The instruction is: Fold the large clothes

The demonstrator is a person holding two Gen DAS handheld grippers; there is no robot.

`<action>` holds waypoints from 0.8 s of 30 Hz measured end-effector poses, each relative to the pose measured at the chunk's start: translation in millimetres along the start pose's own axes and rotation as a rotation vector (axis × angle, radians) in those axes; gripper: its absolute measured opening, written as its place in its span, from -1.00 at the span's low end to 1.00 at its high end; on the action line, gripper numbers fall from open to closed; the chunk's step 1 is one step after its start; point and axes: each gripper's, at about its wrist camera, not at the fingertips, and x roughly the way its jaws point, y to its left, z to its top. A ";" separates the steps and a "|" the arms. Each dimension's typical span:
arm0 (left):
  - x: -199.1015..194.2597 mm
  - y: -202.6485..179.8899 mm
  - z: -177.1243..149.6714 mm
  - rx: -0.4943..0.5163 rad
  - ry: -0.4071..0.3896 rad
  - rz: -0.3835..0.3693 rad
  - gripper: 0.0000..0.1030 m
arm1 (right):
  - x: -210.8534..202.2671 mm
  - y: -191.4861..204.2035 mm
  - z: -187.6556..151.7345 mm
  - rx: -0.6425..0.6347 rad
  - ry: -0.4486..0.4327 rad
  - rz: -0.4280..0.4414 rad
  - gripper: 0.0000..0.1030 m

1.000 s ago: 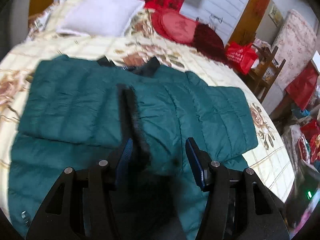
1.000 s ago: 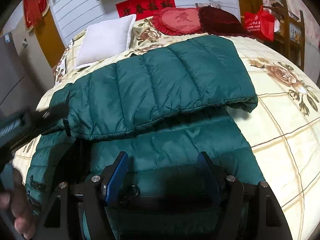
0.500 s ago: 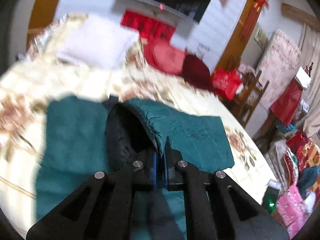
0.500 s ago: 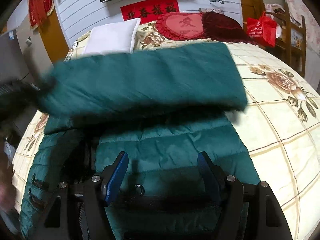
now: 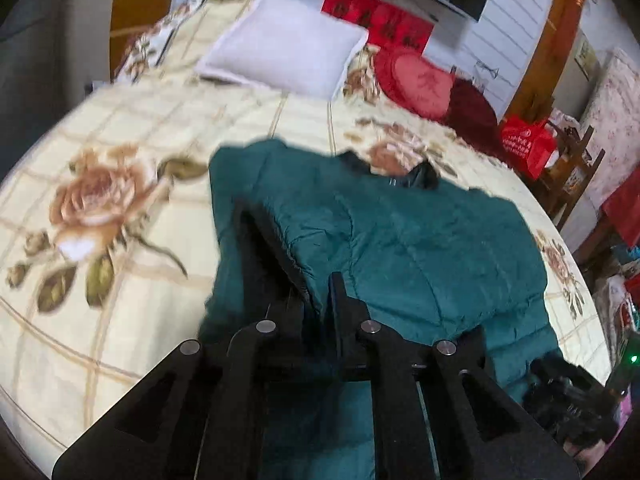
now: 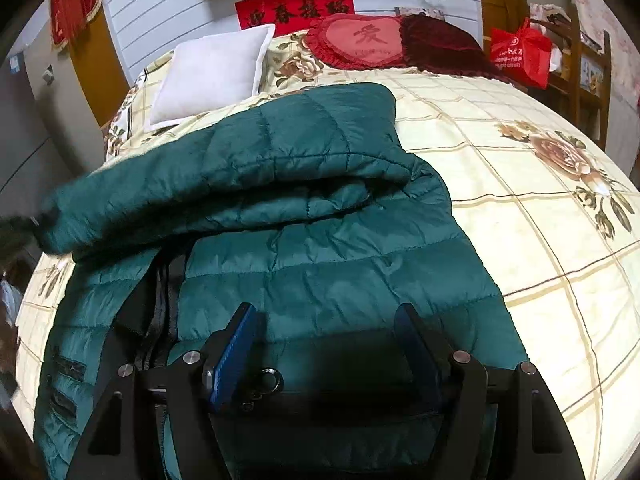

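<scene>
A large dark-green quilted jacket (image 5: 408, 240) lies on the flowered bed (image 5: 120, 160). My left gripper (image 5: 318, 292) is shut on the jacket's edge and holds it lifted, its black lining showing to the left of the fingers. In the right wrist view the jacket (image 6: 328, 256) is spread below me with a folded part (image 6: 240, 172) raised across it. My right gripper (image 6: 328, 320) is open and empty, hovering just above the jacket's lower part beside its black zipper (image 6: 160, 292).
A white pillow (image 6: 212, 76), a red heart cushion (image 6: 360, 40) and a dark red cushion (image 6: 436, 44) lie at the bed's head. A red bag (image 6: 520, 52) and wooden chair (image 5: 572, 176) stand to the right. The other gripper shows in the left wrist view (image 5: 568, 404).
My left gripper closed on the jacket's edge and lifted it, carrying it across the bed. The raised fold moved over the jacket. My right gripper stayed open and nearly still.
</scene>
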 end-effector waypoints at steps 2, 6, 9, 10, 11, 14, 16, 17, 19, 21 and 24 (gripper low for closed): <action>-7.1 -1.8 -7.9 -0.005 -0.016 -0.006 -0.84 | -3.0 -4.5 1.9 0.010 -0.015 0.004 0.34; -37.1 1.0 -6.5 -0.039 -0.141 -0.001 -0.75 | -21.0 -7.5 5.2 0.022 -0.096 0.005 0.34; -52.6 -11.3 4.0 -0.014 -0.241 0.083 -0.75 | -43.5 -9.0 7.0 0.024 -0.240 0.017 0.34; -54.6 -18.3 8.0 0.001 -0.262 0.098 -0.75 | -48.7 -9.2 7.6 0.022 -0.275 0.026 0.34; -54.0 -22.6 12.3 0.003 -0.270 0.106 -0.75 | -54.8 -9.4 8.2 0.018 -0.318 0.028 0.34; -43.3 -32.9 18.3 0.011 -0.255 0.075 -0.75 | -57.4 -13.7 15.6 0.027 -0.336 0.047 0.34; -24.7 -41.3 21.0 0.044 -0.210 0.064 -0.75 | -51.0 -20.2 30.7 0.043 -0.303 0.049 0.20; -10.8 -42.2 21.9 0.042 -0.179 0.097 -0.75 | -46.8 -21.8 40.0 0.029 -0.286 0.022 -0.06; 9.4 -37.6 21.5 0.016 -0.132 0.155 -0.75 | -40.2 -21.9 57.7 -0.020 -0.269 0.027 -0.06; 24.5 -29.5 18.4 -0.011 -0.100 0.181 -0.75 | -29.9 -17.0 78.8 -0.075 -0.242 0.029 -0.06; 44.5 -18.0 9.1 -0.053 -0.045 0.186 -0.75 | -6.0 -12.8 103.5 -0.098 -0.178 0.114 -0.06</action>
